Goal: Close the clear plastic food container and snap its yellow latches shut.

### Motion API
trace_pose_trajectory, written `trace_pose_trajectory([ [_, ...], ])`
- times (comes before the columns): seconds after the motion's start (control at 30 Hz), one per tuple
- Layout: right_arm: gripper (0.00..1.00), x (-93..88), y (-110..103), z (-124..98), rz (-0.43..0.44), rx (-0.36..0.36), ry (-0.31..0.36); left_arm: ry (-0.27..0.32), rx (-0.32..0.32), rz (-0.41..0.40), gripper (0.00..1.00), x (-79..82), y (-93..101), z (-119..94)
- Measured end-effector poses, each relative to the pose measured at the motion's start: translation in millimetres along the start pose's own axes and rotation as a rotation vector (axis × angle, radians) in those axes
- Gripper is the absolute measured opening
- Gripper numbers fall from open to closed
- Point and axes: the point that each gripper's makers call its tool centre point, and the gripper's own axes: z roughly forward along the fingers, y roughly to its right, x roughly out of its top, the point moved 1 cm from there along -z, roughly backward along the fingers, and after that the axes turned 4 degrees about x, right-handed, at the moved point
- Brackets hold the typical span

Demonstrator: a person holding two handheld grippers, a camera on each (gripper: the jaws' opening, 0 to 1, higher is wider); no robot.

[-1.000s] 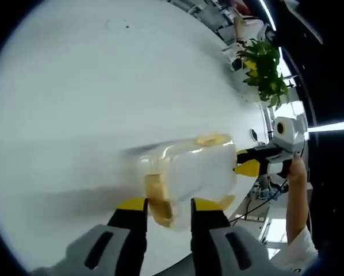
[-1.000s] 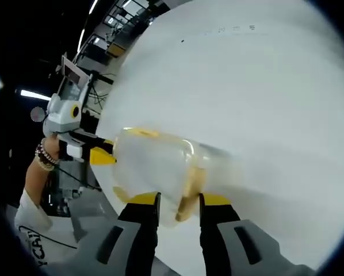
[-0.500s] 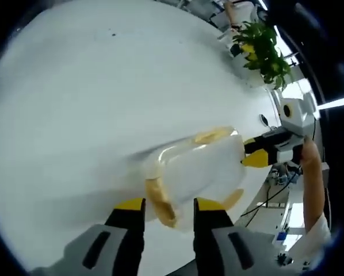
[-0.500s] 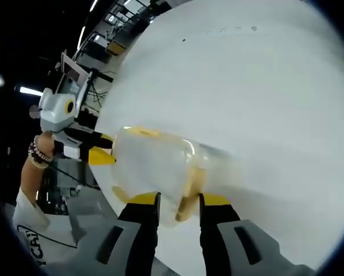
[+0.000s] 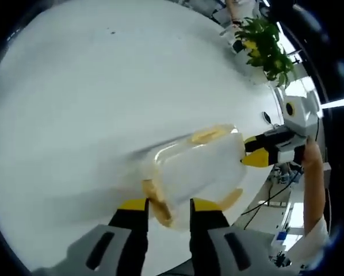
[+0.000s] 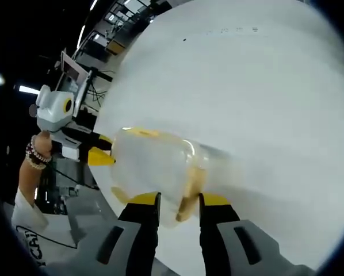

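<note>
In the left gripper view, the left tongs (image 5: 167, 205) clamp a yellow latch (image 5: 157, 198) at the near end of the clear plastic food container (image 5: 198, 167), which lies on the white counter (image 5: 103, 92). The right tongs (image 5: 253, 150) meet the container's far end; a potted plant (image 5: 265, 49) stands beyond.

In the right gripper view, the right tongs (image 6: 178, 201) pinch the container's (image 6: 152, 167) near latch (image 6: 190, 187), and the left tongs (image 6: 101, 149) touch its far end.
</note>
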Motion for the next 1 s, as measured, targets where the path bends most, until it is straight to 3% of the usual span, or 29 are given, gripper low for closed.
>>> trace_pose_trajectory([
  [0.43, 0.23, 0.7, -1.0, 0.1, 0.018, -0.015, 0.006, 0.025, -0.036, -0.062, 0.15, 1.6, 1.5, 3.6],
  [0.77, 0.22, 0.1, -0.6, -1.1, 0.036, -0.006, 0.016, 0.028, -0.04, -0.056, 0.15, 0.2, 5.3, 5.9],
  [1.0, 0.2, -0.9, 0.2, 0.5, 0.113, 0.035, 0.04, 0.026, -0.039, -0.059, 0.15, -1.2, 5.5, 4.1],
])
